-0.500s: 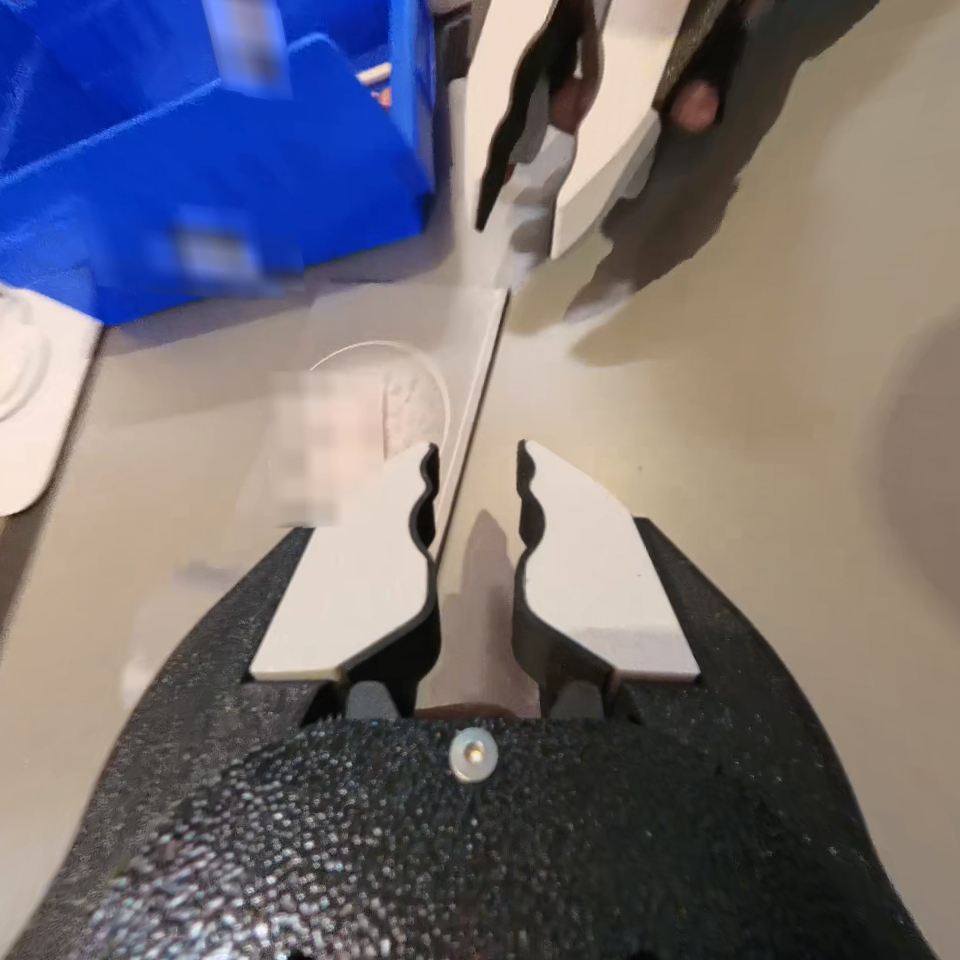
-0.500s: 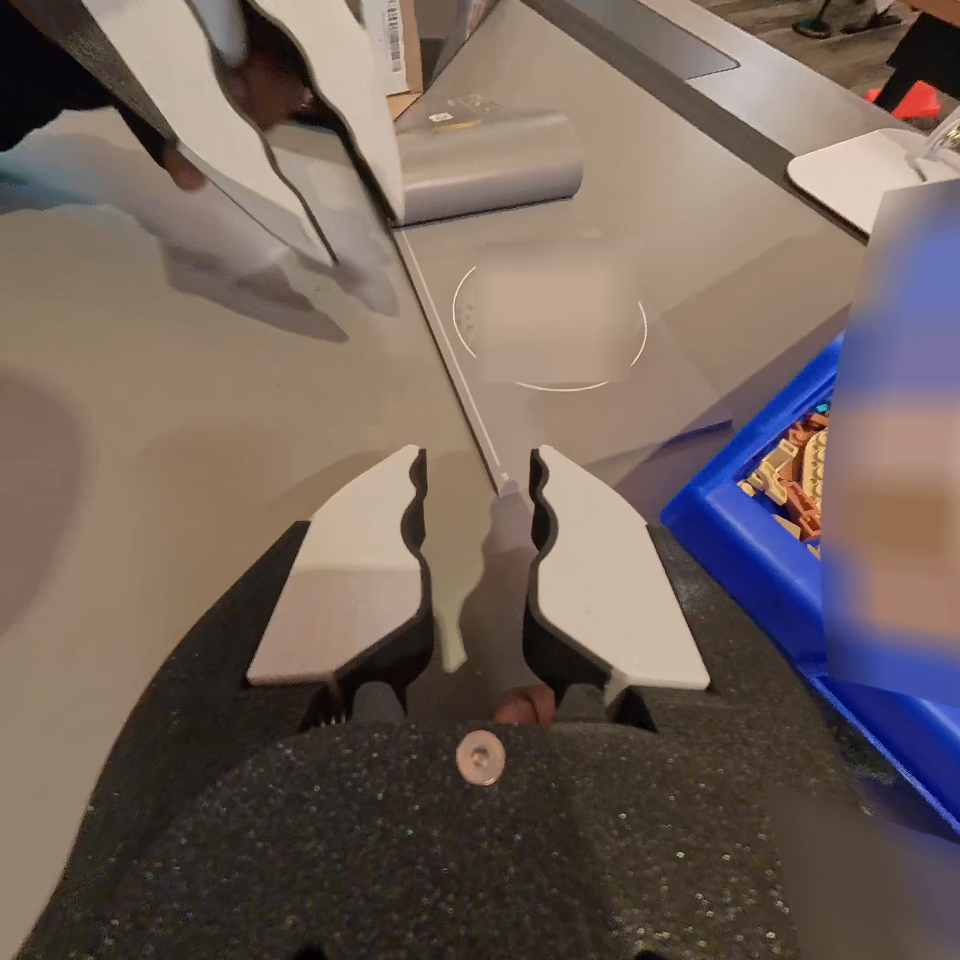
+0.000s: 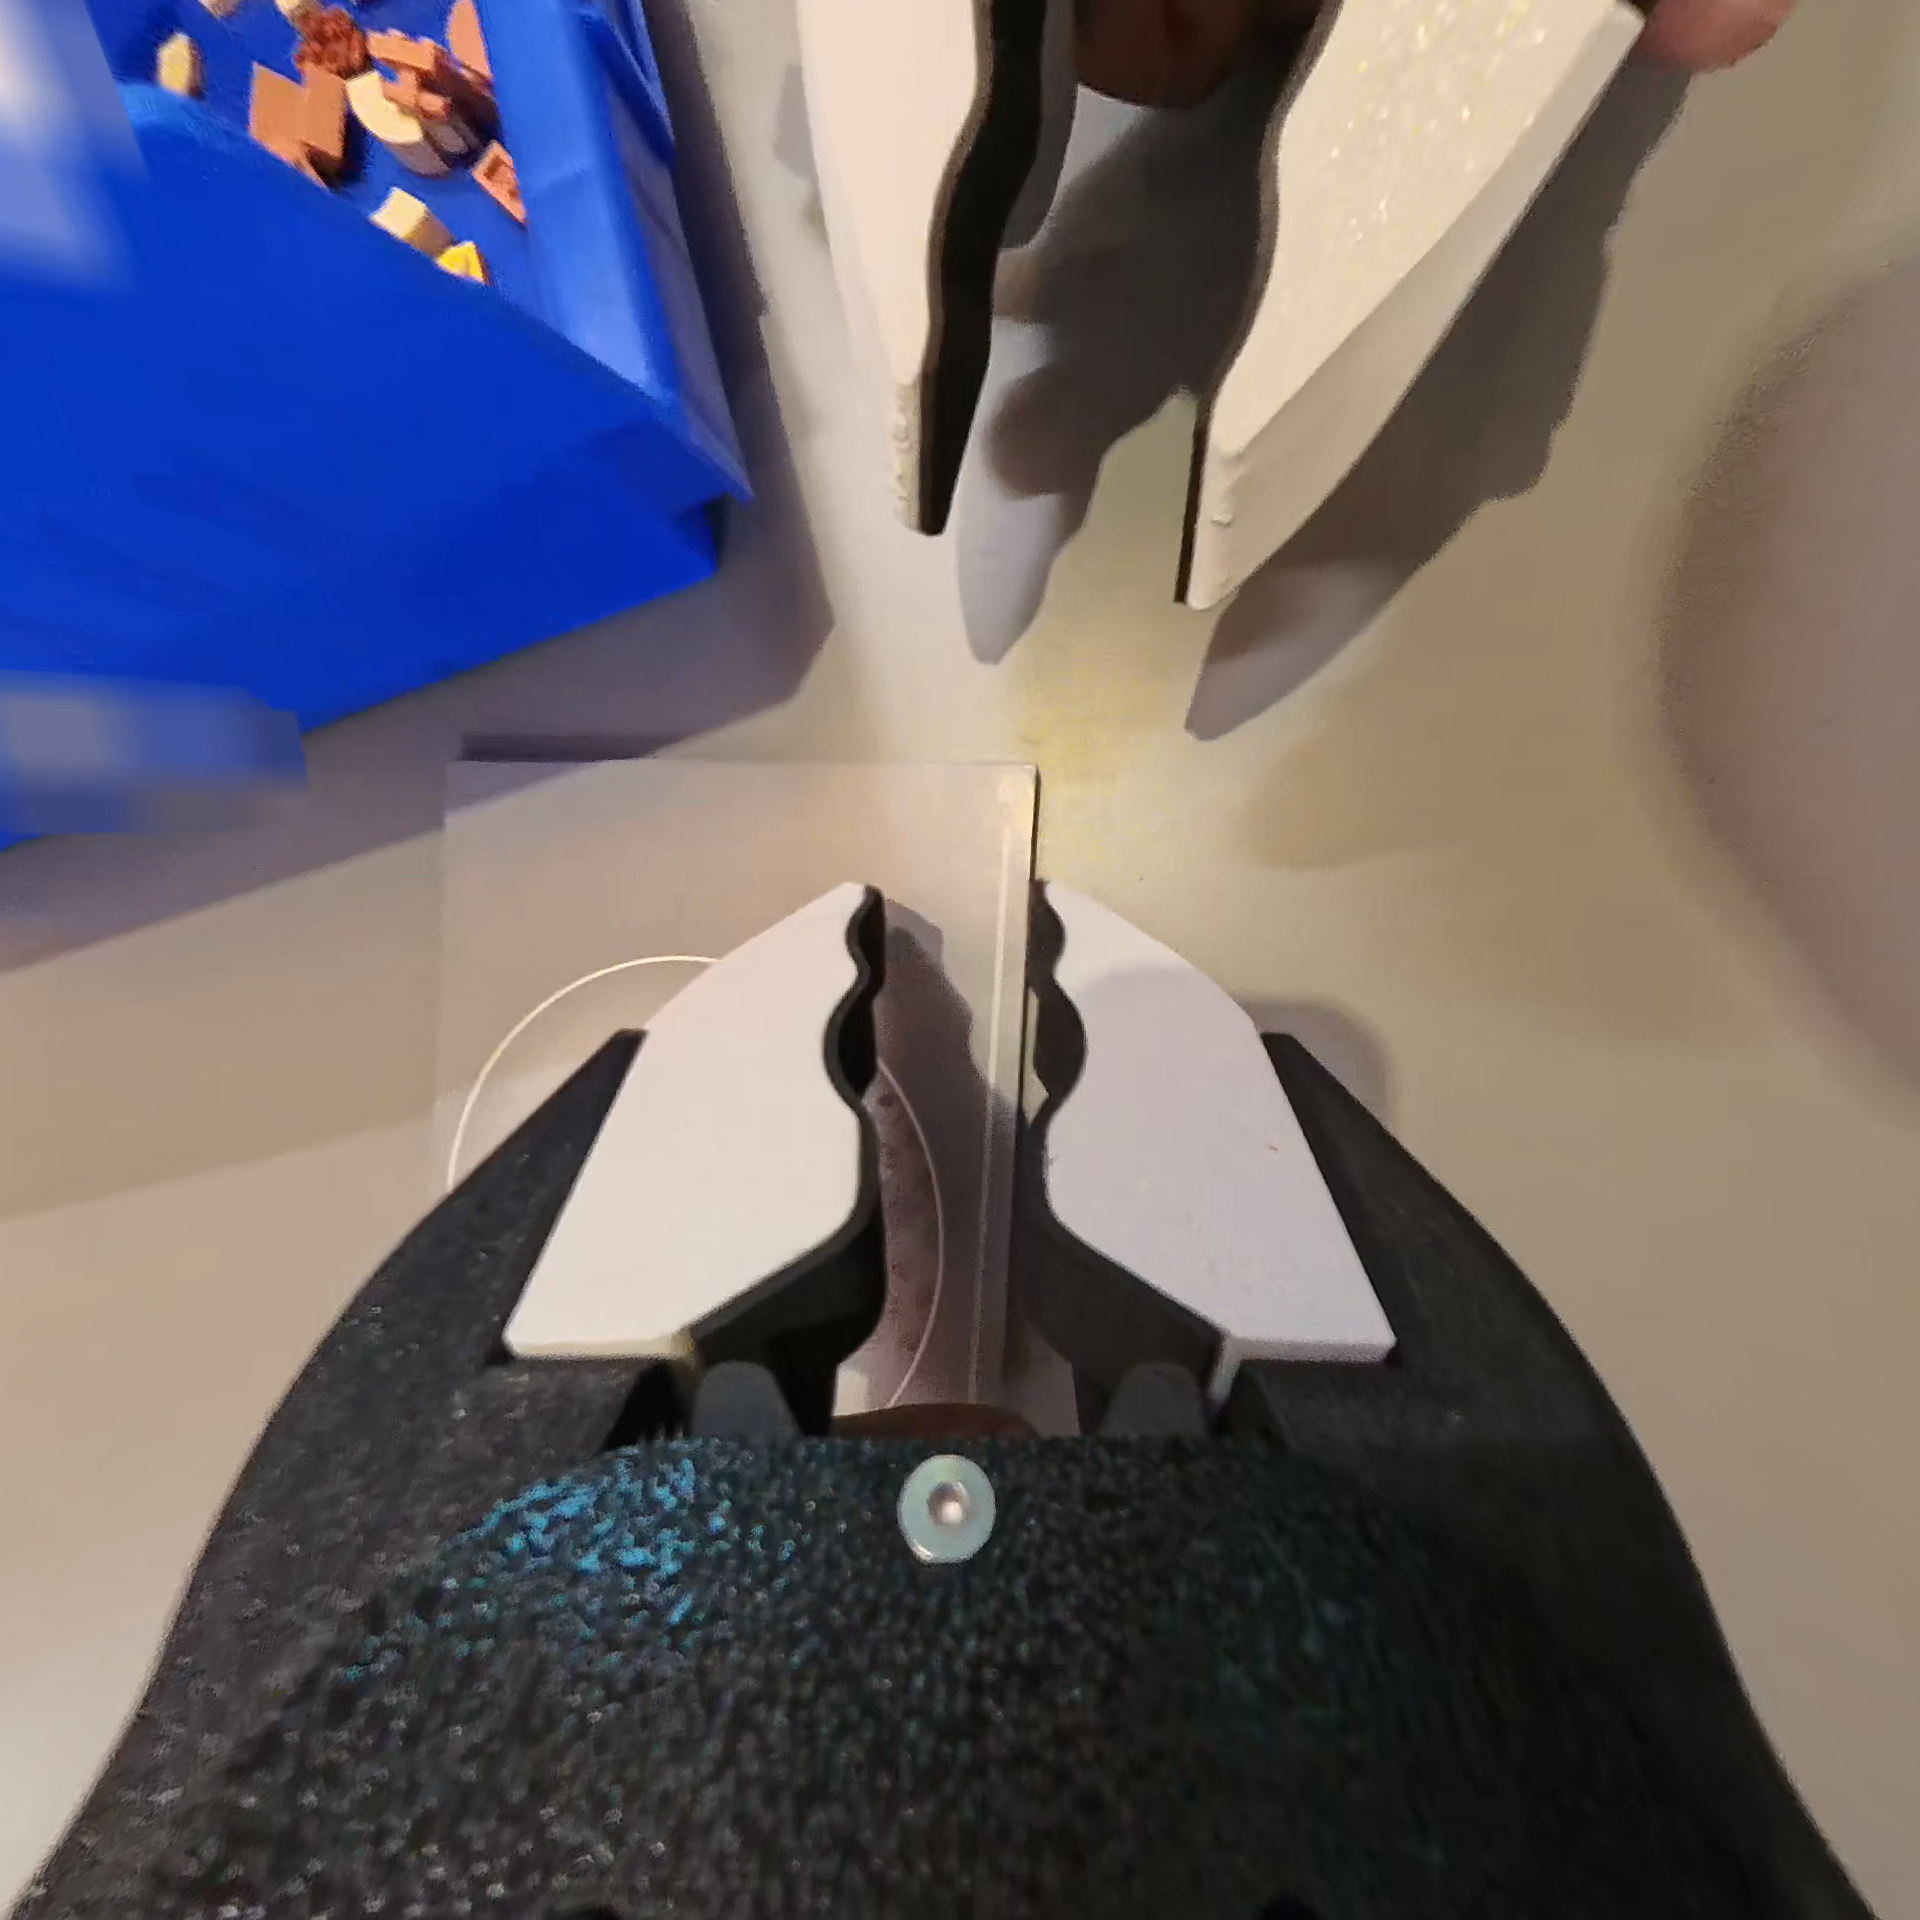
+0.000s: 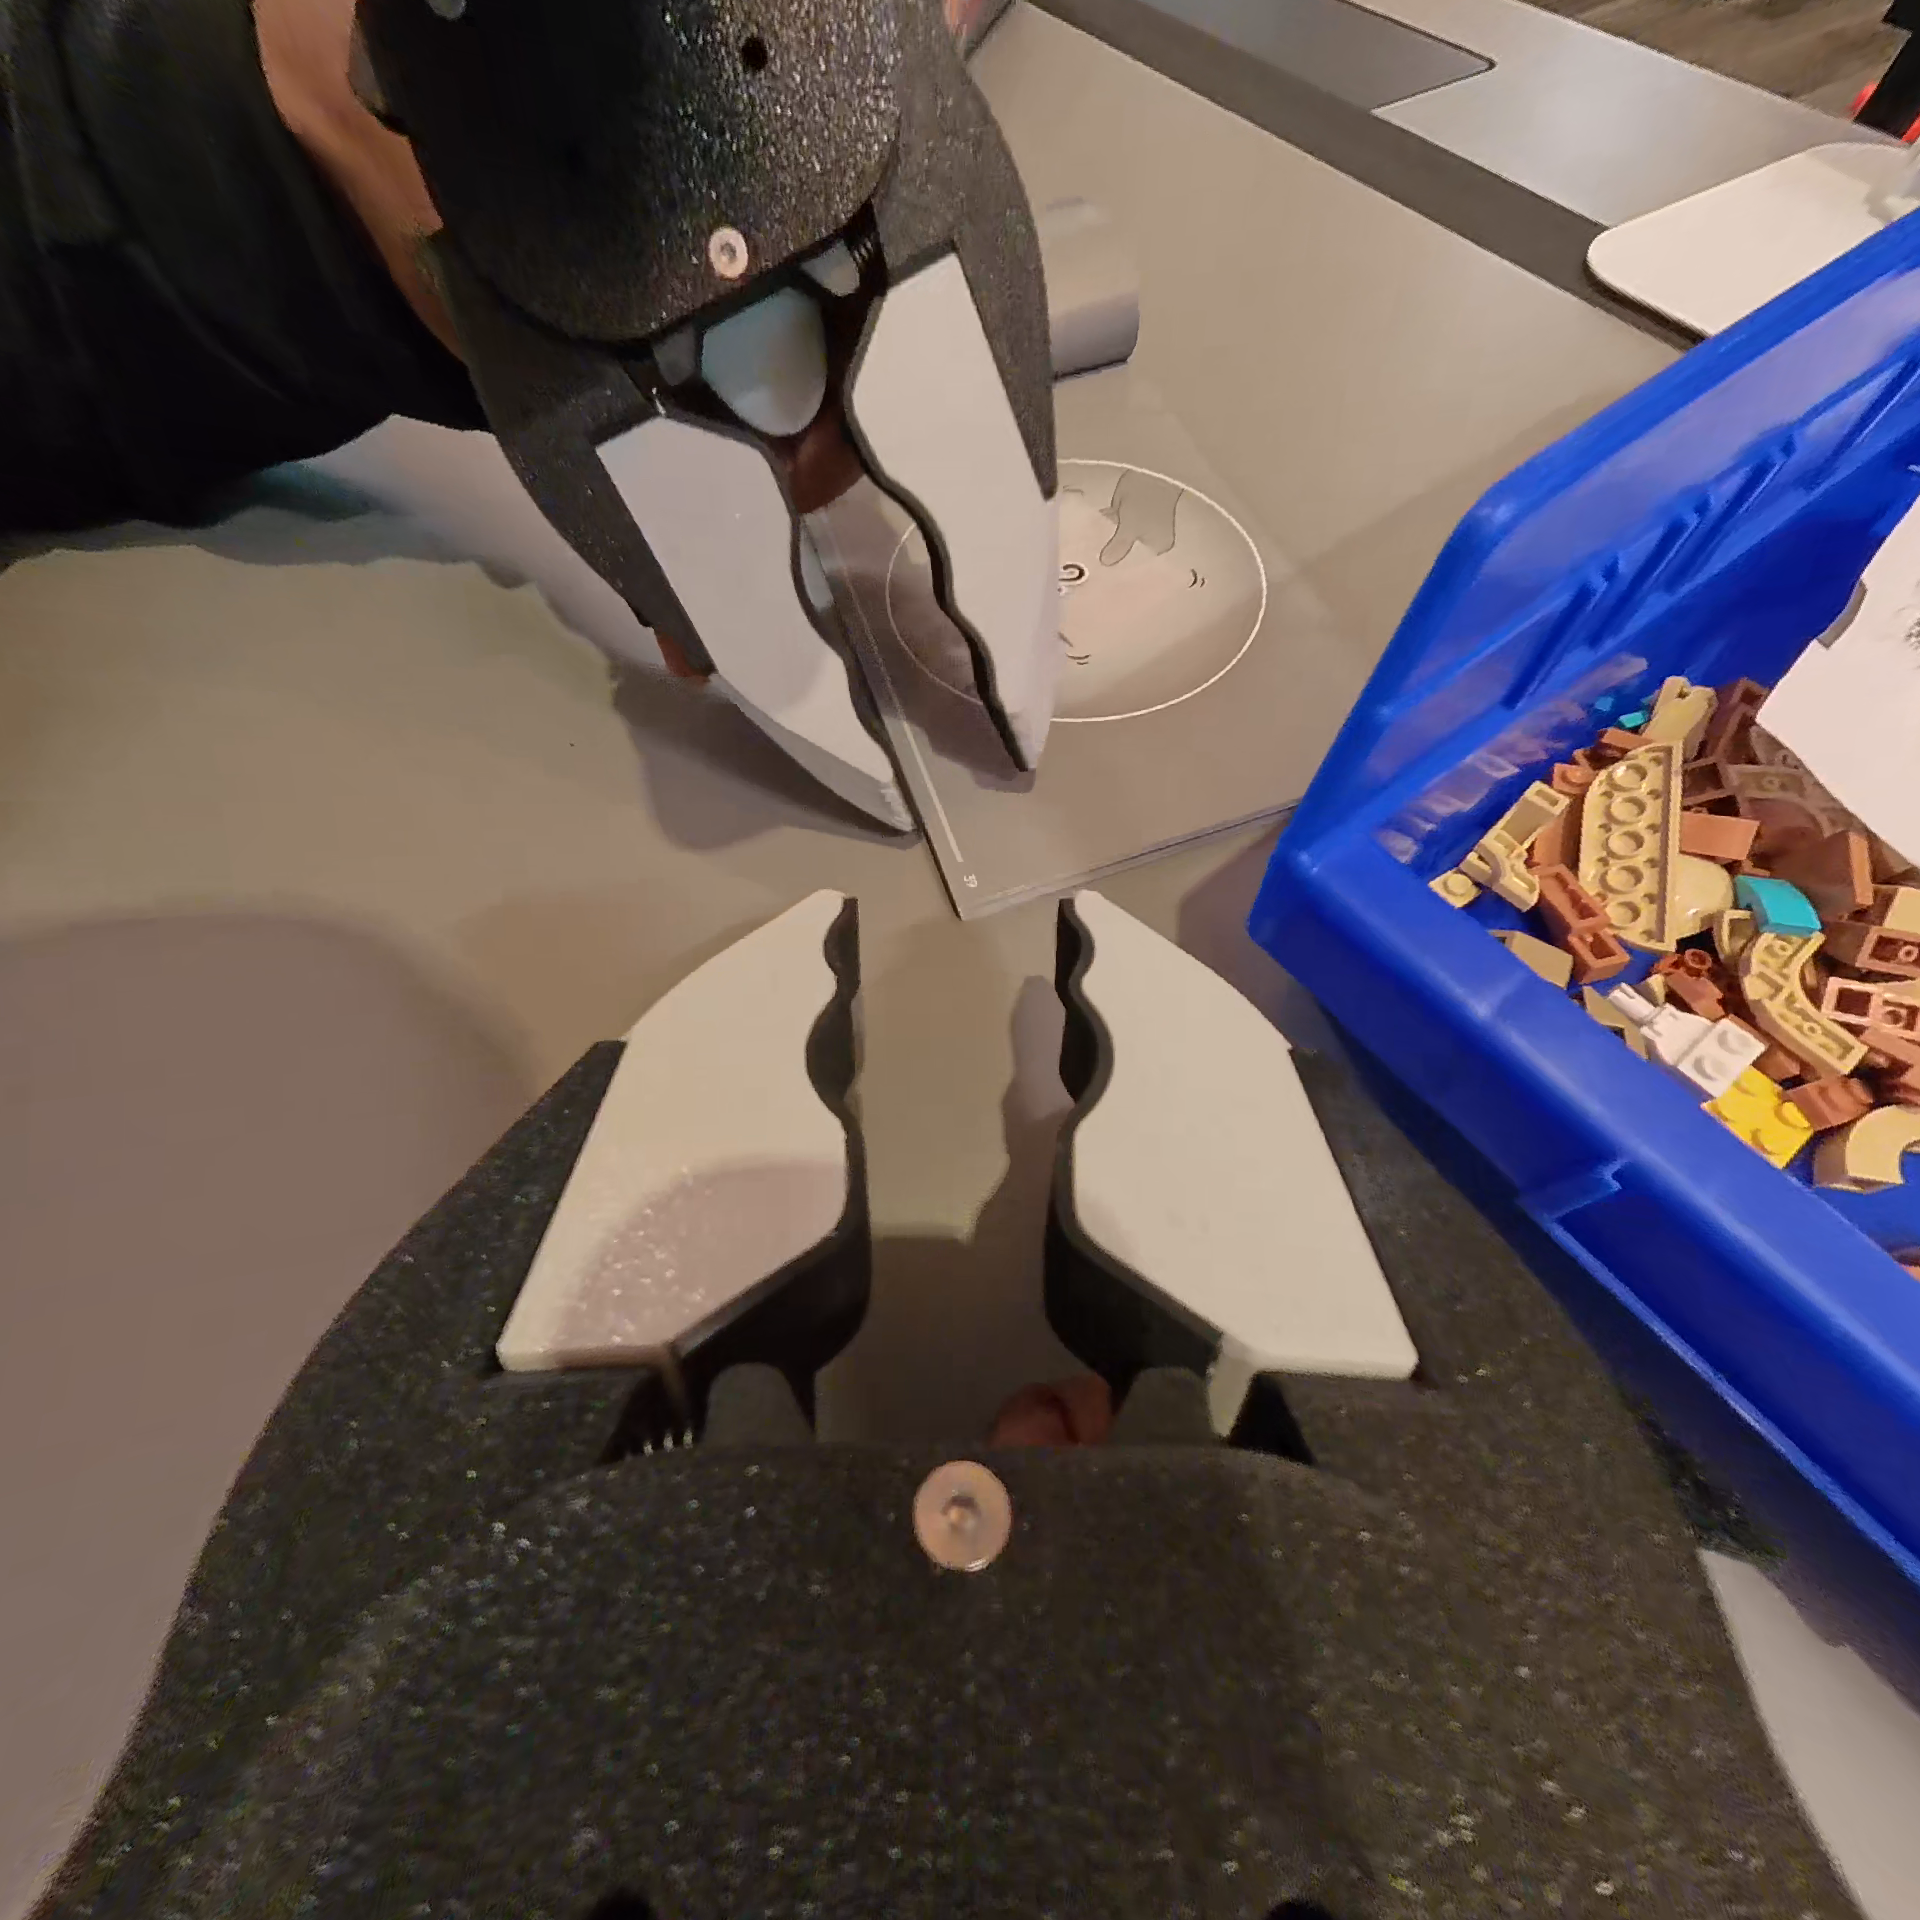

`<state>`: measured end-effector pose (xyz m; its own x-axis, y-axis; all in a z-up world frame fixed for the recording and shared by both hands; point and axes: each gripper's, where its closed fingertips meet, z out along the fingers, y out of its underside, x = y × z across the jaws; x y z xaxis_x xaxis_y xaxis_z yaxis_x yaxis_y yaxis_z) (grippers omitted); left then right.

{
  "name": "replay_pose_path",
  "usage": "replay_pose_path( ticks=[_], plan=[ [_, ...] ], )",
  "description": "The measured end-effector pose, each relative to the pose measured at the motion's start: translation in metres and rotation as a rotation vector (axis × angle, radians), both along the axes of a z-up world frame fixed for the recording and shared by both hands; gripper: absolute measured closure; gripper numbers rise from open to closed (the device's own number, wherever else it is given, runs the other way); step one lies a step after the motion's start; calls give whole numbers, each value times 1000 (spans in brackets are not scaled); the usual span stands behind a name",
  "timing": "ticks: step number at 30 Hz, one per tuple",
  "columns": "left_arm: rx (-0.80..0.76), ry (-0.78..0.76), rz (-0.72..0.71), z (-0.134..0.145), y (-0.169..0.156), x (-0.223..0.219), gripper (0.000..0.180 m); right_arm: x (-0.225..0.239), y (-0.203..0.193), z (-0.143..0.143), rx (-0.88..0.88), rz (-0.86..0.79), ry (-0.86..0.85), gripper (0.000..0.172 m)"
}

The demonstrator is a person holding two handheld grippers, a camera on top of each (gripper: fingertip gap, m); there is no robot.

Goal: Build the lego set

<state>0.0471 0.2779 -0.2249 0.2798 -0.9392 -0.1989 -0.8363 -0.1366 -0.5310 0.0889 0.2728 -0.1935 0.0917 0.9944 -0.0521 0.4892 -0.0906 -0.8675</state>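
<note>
A thin grey booklet [image 3: 727,852] with a white circle printed on it lies flat on the grey table [image 4: 312,779]. My left gripper [image 3: 956,894] points down at it, open. Its fingers straddle the booklet's edge, which runs close by the right finger [image 3: 1143,1091]. The right wrist view shows the same: one left fingertip beside the booklet [image 4: 1143,790], the other over it, with the left gripper [image 4: 961,795] not closed on it. My right gripper [image 4: 956,904] is open and empty just short of the booklet's near corner. It also shows in the left wrist view [image 3: 1060,561].
A blue bin [image 4: 1558,1091] holding several small tan and brown bricks [image 4: 1714,914] stands right beside the booklet; it also shows in the left wrist view [image 3: 312,468]. A white tray [image 4: 1745,239] sits at the back right. A person's black sleeve [image 4: 156,260] is behind the left gripper. About 6 cm separates my left fingertips from my right.
My right gripper has drawn back: the booklet's edge stood between its fingers and now its corner lies ahead of the tips. My left gripper has tipped down over the booklet and narrowed a little.
</note>
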Motion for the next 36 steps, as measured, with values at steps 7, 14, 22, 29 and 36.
replay_pose_path(
  ticks=[7,14,22,29,36],
  plan=[
    [-2,8,-2,-5,-1,-1,157,-1,0,-3,19,-9,-25,135],
    [3,19,3,-5,-2,0,158,-1,-1,-5,41,-6,-35,135],
    [9,28,11,-4,-1,-1,159,-1,0,-5,39,-7,-38,135],
    [-4,11,30,-1,0,-3,161,-1,-1,-6,41,-3,-43,135],
    [-29,-18,46,2,0,-3,161,-2,-1,-6,43,0,-45,135]
  ],
)
